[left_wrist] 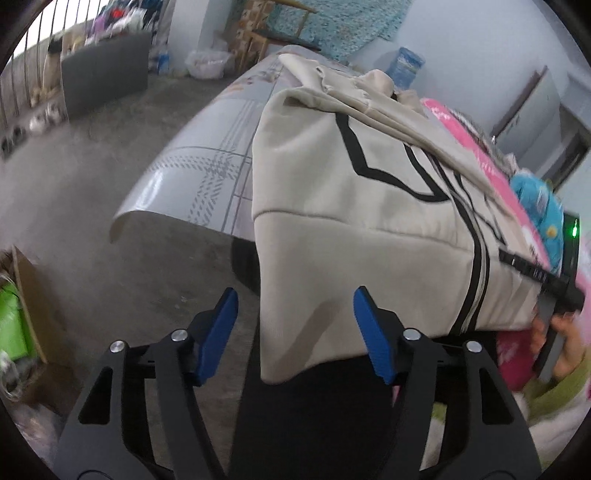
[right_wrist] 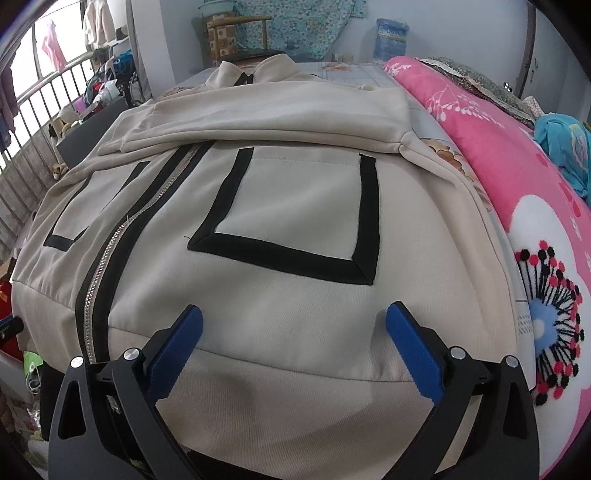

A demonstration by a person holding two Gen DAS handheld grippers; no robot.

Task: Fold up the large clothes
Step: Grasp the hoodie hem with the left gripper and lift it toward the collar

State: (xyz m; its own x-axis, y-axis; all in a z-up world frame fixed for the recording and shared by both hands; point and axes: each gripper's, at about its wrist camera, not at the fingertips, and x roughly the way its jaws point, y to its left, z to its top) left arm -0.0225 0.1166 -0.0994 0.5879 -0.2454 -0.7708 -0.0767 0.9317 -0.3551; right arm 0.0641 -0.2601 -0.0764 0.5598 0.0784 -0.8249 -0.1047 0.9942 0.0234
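Observation:
A beige zip jacket (right_wrist: 295, 177) with black-trimmed pockets lies face up on the bed, one sleeve (right_wrist: 277, 118) folded across its chest. My right gripper (right_wrist: 295, 308) is open, and its blue pads rest wide apart on the hem below the right pocket. In the left wrist view the jacket (left_wrist: 332, 221) hangs its hem corner over the bed's edge. That corner sits between the jaws of my left gripper (left_wrist: 295, 291), which is open; the pads do not press it. The right gripper (left_wrist: 554, 288) and the hand holding it show at the far right.
A pink floral quilt (right_wrist: 498, 166) and a blue cloth (right_wrist: 565, 147) lie along the bed's right side. The patterned sheet (left_wrist: 207, 166) overhangs a bare concrete floor (left_wrist: 110, 184). A cardboard box (left_wrist: 29, 295) stands at lower left. A water bottle (right_wrist: 391, 37) and a wooden chair (right_wrist: 240, 29) stand beyond the bed.

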